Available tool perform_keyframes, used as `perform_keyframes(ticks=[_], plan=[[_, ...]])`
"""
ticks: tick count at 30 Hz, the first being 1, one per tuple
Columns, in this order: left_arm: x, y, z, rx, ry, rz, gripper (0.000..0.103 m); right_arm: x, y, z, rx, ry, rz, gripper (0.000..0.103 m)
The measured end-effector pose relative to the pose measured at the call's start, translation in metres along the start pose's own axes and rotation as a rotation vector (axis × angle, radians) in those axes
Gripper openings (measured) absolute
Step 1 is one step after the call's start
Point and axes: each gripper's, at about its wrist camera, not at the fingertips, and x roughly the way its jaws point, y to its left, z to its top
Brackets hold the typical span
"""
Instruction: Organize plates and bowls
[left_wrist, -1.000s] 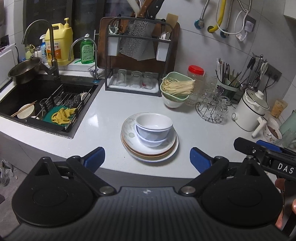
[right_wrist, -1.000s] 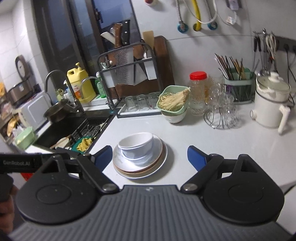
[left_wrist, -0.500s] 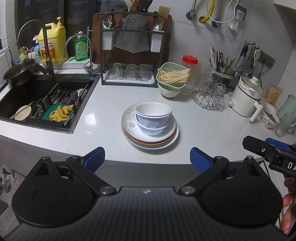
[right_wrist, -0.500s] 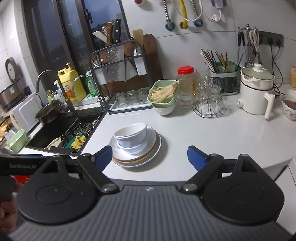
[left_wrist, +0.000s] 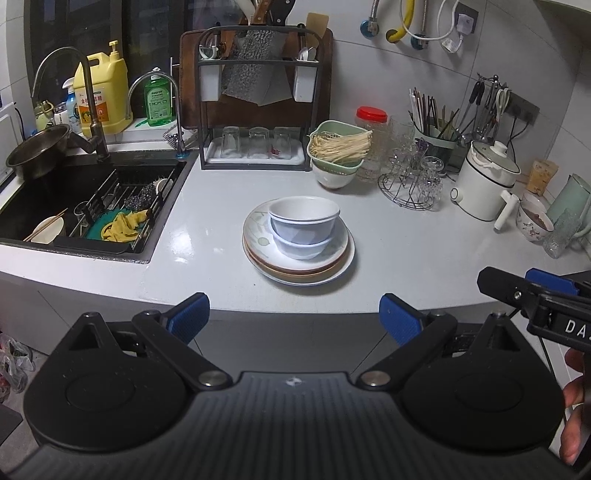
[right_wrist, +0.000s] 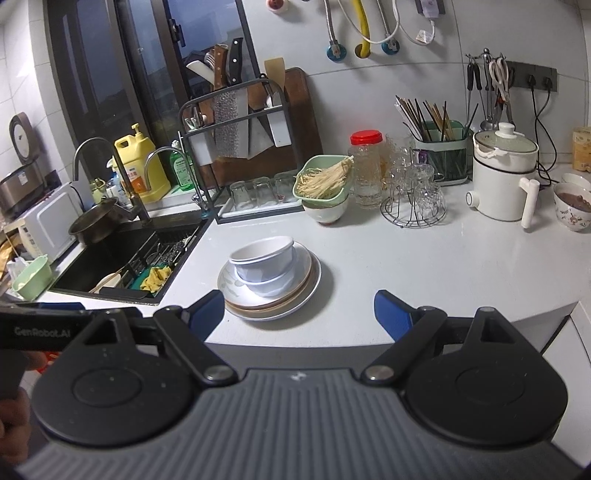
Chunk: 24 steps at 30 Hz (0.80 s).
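Observation:
Two white bowls (left_wrist: 303, 226) sit nested on a stack of plates (left_wrist: 334, 264) in the middle of the white counter (left_wrist: 424, 243). The same bowls (right_wrist: 263, 263) and plates (right_wrist: 308, 286) show in the right wrist view. My left gripper (left_wrist: 294, 320) is open and empty, held back off the counter's front edge, in front of the stack. My right gripper (right_wrist: 299, 314) is open and empty, also off the front edge, with the stack a little left of its centre. The right gripper's fingers (left_wrist: 524, 291) show at the right in the left wrist view.
A black sink (left_wrist: 74, 206) with a rack, cloth and a bowl with chopsticks lies at the left. A knife rack with glasses (left_wrist: 258, 110), a green strainer on a bowl (left_wrist: 338, 155), a glass stand (left_wrist: 413, 181), a white pot (left_wrist: 487, 184) and a patterned bowl (left_wrist: 533, 223) line the back and right.
Both grippers have pulled back from the counter, so the stack looks farther away. The bowls and plates have not moved. Both grippers stay open.

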Motion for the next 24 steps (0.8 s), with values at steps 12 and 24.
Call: perform_keyframes(ticks=[12,24], plan=[[-0.0026,0.0028,-0.0002,0.013,-0.015,-0.008,0.100,-0.0024,0.0011,-0.0001,0.014,-0.028,-0.034,0.089],[-0.0027,0.0070,-0.0031,0.012,-0.016,-0.010,0.100,-0.0020,0.0070,-0.0046,0.018,-0.018,-0.024,0.089]])
